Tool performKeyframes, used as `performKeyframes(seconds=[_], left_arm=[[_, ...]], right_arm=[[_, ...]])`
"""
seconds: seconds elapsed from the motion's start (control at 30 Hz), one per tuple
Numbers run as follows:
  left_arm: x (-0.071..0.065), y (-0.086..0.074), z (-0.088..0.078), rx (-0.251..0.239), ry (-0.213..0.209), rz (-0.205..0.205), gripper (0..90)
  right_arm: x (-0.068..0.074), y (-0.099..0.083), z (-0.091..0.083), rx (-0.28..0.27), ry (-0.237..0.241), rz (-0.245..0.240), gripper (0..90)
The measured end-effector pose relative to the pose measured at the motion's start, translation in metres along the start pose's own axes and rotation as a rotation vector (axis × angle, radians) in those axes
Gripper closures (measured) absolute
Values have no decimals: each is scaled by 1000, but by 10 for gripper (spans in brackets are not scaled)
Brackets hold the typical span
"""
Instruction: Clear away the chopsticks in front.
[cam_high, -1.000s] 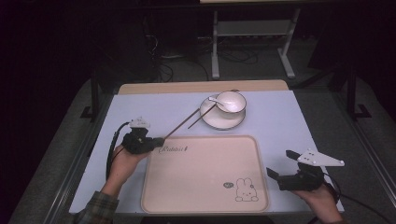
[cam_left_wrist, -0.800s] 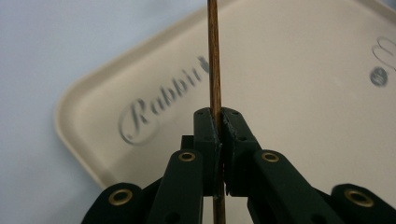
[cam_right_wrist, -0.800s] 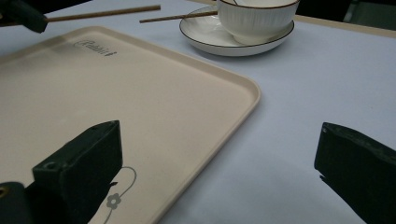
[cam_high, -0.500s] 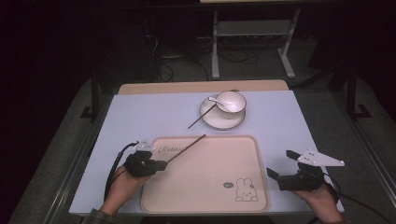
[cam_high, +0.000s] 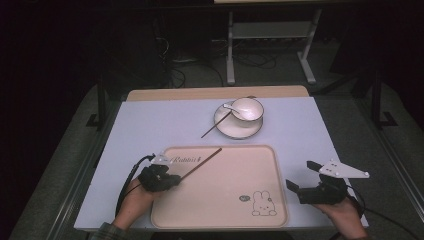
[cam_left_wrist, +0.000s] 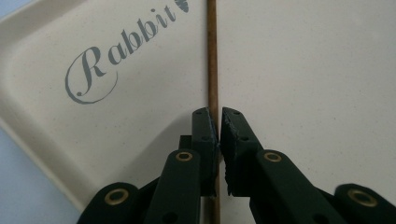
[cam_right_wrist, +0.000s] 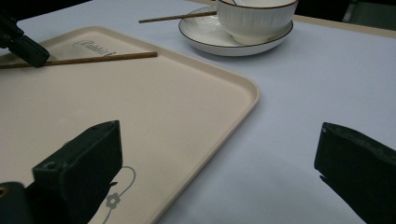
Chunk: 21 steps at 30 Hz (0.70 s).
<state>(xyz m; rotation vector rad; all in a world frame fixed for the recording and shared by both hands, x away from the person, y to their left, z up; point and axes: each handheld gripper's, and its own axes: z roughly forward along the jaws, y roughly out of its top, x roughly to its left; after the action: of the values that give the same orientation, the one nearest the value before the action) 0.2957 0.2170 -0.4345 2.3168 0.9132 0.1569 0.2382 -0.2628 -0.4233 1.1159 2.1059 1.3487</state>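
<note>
The right tool (cam_right_wrist: 217, 179) gapes wide over the tray's (cam_right_wrist: 196, 98) corner; a chopstick (cam_right_wrist: 93, 59) lies on the tray, another (cam_right_wrist: 177, 18) on the saucer (cam_right_wrist: 210, 39) under the bowl (cam_right_wrist: 254, 18).

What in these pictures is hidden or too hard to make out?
- Held chopstick, left gripper view: its far tip is cut off by the top edge, and the left gripper covers part of it.
- Bowl, right gripper view: the top edge cuts off its inside.
- Spoon, high view: too small for detail.
- Small mark beside the tray's rabbit, high view: too small to read.
</note>
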Motion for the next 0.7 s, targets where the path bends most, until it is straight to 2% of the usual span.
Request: performKeyframes(seconds=[0.27, 0.37, 0.43, 0.5, 0.57, 0.7], left_arm=[[1, 1, 0, 2, -7, -11, 819], [5, 8, -3, -18, -26, -17, 709], [10, 18, -3, -27, -36, -33, 600], [15, 31, -1, -30, -43, -28, 491], [19, 44, 1, -46, -45, -16, 414], [28, 82, 10, -70, -42, 29, 303]], right_arm=[[0, 0, 0, -1, -2, 1, 3], [0, 0, 0, -1, -2, 4, 3], [0, 0, 0, -1, -1, 6, 3], [1, 0, 0, -1, -1, 4, 3], [1, 0, 0, -2, -1, 3, 3], [0, 0, 0, -1, -3, 7, 3]])
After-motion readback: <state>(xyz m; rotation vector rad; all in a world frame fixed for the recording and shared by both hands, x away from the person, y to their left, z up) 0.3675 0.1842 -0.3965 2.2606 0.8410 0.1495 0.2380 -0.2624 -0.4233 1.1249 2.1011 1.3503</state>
